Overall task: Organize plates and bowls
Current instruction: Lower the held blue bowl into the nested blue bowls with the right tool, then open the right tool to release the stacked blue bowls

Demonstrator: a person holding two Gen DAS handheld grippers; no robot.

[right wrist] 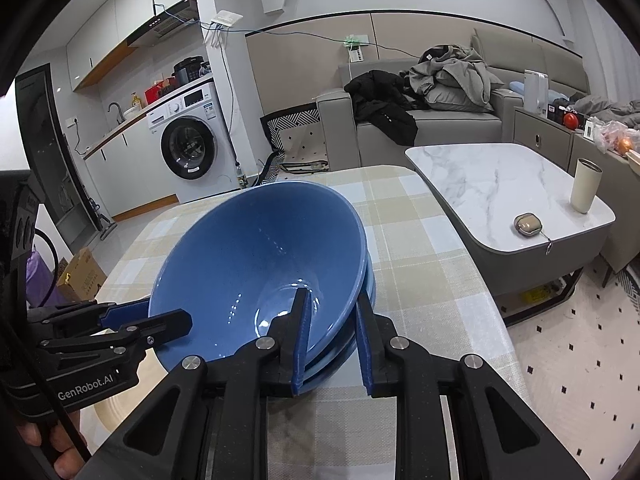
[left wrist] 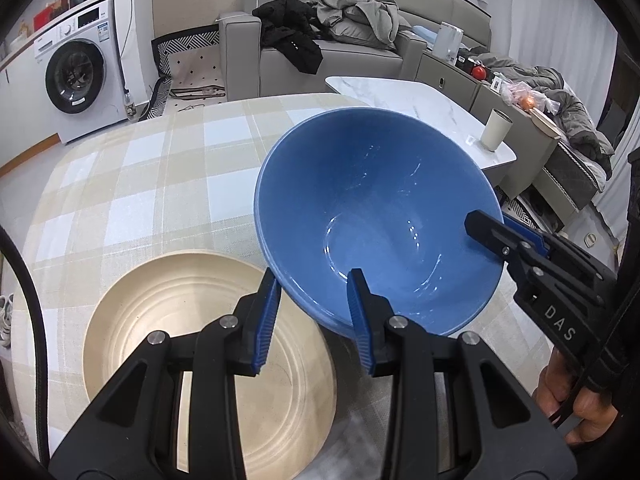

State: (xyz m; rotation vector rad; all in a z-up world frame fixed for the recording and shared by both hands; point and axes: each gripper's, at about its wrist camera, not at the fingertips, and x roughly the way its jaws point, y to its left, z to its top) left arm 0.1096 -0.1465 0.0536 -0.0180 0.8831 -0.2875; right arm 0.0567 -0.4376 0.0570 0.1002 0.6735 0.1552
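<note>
A stack of blue bowls is held tilted above the checked tablecloth; it also shows in the right wrist view, where the stacked rims are visible. My left gripper straddles the near rim, one finger inside and one outside. My right gripper straddles the opposite rim the same way and also shows in the left wrist view. A beige ridged plate lies on the table under my left gripper.
A marble coffee table with a cream tumbler and a small case stands to the right. A grey sofa with clothes and a washing machine are behind.
</note>
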